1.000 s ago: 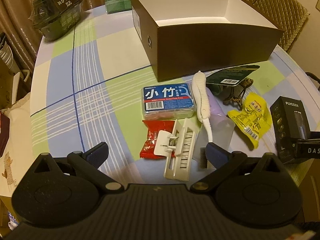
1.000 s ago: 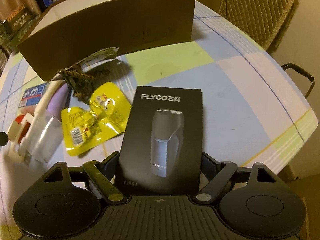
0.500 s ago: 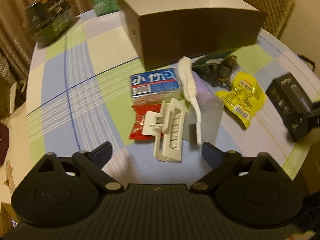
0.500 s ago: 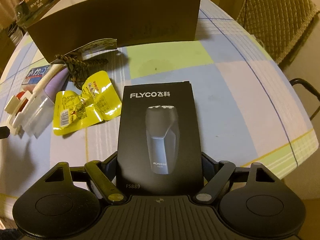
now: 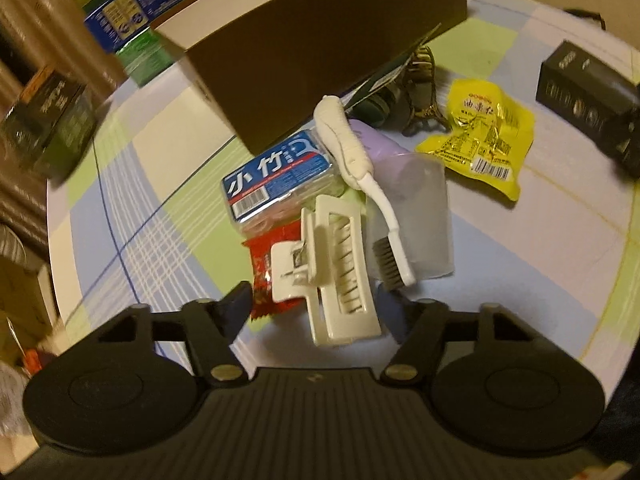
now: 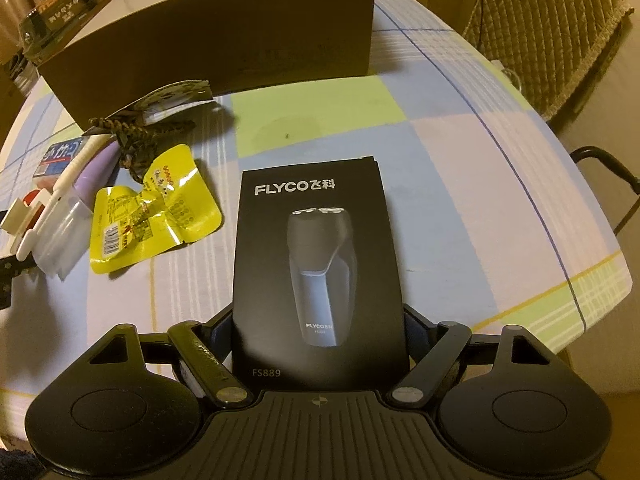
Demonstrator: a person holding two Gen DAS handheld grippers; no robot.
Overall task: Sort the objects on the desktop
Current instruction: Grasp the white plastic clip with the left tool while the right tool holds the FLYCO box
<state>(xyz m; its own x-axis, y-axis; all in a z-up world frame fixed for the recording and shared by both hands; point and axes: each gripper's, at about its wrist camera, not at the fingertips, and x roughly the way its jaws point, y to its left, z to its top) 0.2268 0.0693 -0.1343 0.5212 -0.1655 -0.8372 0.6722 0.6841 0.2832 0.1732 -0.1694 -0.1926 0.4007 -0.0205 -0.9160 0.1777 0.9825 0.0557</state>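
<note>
My right gripper [image 6: 320,332] is shut on a black FLYCO shaver box [image 6: 318,256], which also shows at the right edge of the left wrist view [image 5: 588,96]. My left gripper [image 5: 316,306] is open, its fingers on either side of a cream hair claw clip [image 5: 336,264]. The clip lies on a red snack packet [image 5: 268,276]. Beside it are a white brush [image 5: 360,176] across a clear and purple case [image 5: 416,208], a blue floss pick box [image 5: 276,176] and a yellow snack packet [image 5: 484,136]. A brown cardboard box [image 5: 320,48] stands behind.
A braided cord with a card tag [image 6: 152,120] lies against the brown box. A dark green container [image 5: 48,124] and blue and green cartons [image 5: 136,28] stand at the far left. A quilted chair [image 6: 548,28] is beyond the table's right edge [image 6: 592,240].
My left gripper has moved forward and down until its open fingers flank the claw clip. My right gripper keeps its hold on the shaver box, which has shifted only slightly.
</note>
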